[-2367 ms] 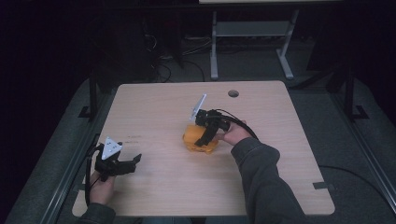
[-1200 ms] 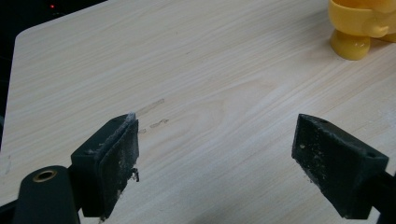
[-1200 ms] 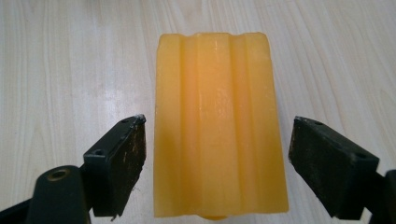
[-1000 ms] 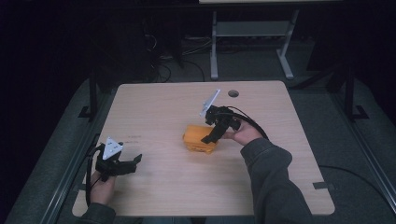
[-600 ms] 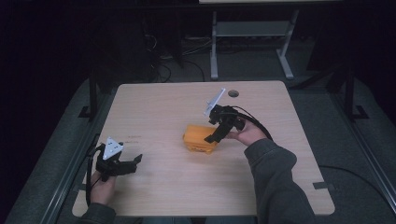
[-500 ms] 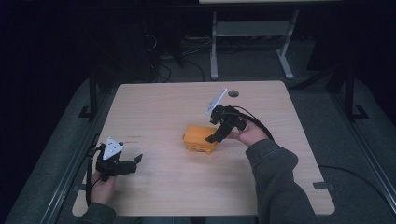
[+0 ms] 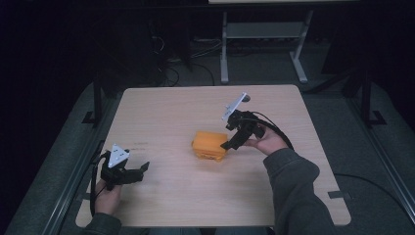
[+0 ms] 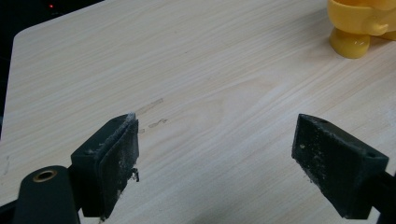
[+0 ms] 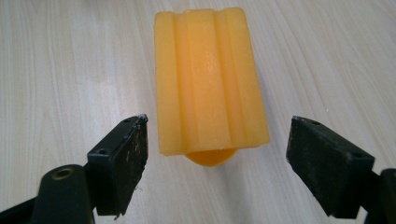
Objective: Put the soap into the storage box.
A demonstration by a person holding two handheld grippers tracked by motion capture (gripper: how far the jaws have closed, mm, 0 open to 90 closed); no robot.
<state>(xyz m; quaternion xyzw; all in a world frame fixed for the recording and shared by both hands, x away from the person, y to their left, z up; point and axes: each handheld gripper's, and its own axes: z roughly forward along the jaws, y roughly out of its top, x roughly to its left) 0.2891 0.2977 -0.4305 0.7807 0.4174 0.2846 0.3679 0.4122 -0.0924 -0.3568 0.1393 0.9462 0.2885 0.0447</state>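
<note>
Dark floor and a metal frame surround our pale wooden bench (image 7: 171, 112). At its near left corner our left claw (image 7: 139, 171) rests idle with its jaws wide and nothing between them, well apart from the work. Near the middle of the bench lies the orange ridged block (image 7: 210, 145), resting on a rounded part underneath. Our right claw (image 7: 229, 145) sits just beside the block's right end, jaws spread wide on either side of it without touching. We judge the risks thus: closing off-centre could pivot the block, and the smooth ridged sides may slip from the pads.
</note>
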